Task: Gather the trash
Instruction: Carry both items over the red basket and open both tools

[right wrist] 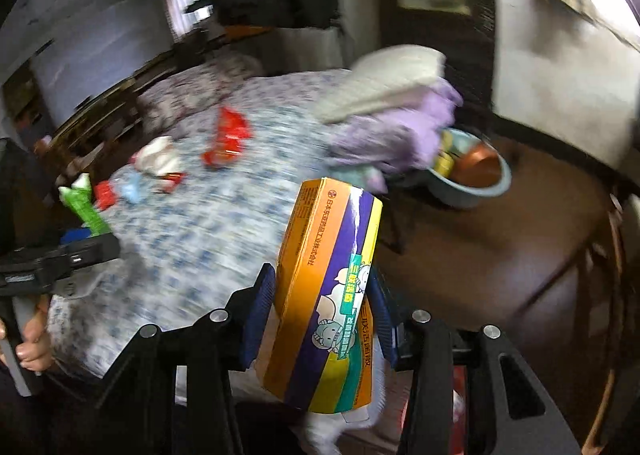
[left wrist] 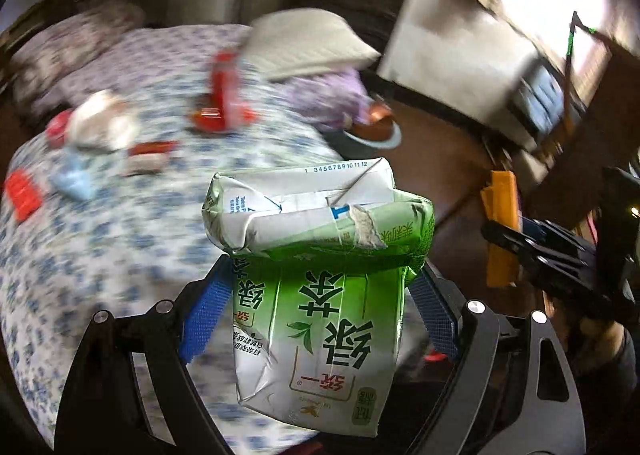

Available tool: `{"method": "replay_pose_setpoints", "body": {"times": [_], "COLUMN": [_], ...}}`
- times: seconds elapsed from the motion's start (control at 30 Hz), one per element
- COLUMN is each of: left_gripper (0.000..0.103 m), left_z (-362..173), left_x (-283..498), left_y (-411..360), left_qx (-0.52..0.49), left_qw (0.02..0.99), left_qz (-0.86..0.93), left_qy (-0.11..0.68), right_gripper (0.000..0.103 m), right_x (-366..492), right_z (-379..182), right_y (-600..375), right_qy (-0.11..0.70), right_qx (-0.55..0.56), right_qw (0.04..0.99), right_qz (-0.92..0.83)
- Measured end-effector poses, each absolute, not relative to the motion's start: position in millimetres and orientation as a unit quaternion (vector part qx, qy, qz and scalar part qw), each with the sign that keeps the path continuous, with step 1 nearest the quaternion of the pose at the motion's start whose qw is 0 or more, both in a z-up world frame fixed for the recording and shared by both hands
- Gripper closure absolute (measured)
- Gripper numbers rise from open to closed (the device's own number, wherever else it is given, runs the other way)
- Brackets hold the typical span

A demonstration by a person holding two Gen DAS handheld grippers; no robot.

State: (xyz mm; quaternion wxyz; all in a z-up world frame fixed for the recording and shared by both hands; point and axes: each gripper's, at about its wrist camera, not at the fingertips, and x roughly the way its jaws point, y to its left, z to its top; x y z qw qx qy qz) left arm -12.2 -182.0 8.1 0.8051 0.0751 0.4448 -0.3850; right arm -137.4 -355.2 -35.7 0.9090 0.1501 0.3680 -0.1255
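Gripping green tea carton [left wrist: 320, 287] in left gripper [left wrist: 316, 295], orange medicine box [right wrist: 332, 295] in right gripper [right wrist: 320, 319], both above floral bed [left wrist: 120, 215].

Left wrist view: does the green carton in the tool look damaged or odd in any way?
Yes. The green tea carton clamped in the left tool is crushed: its top end is dented and creased, with a torn white patch on the folded flap. It looks like an empty, squashed drink pack, which fits trash.
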Motion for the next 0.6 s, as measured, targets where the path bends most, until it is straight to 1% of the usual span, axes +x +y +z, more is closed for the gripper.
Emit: {"method": "replay_pose_setpoints", "body": {"times": [0.13,0.33,0.43,0.6], "left_gripper": [0.020,0.020,0.020,0.020], "left_z": [-2.4,-15.5,-34.3,-95.0], "left_x": [-42.6,-88.2,-106.6,-122.4], "left_y": [-246.0,-326.8,-368.5,-432.4], "left_qx": [0.137,0.213,0.262,0.321], "left_qw": [0.765,0.711,0.689,0.622], "left_qz": [-0.421,-0.476,-0.484,-0.488], "left_qy": [0.467,0.472,0.472,0.521], "right_gripper": [0.057,0.057,0.057,0.057], "right_x": [-170.0,-214.3,-236.4,-266.6], "right_z": [-63.9,-121.9,-152.1,-205.1], "right_y": [-387.2,-429.6,-447.3,-478.4], "right_qy": [0.373,0.394,0.399,0.404], "right_qx": [0.194,0.273,0.312,0.385], "right_qw": [0.895,0.863,0.844,0.806], "right_qz": [-0.146,-0.160,-0.175,-0.199]}}
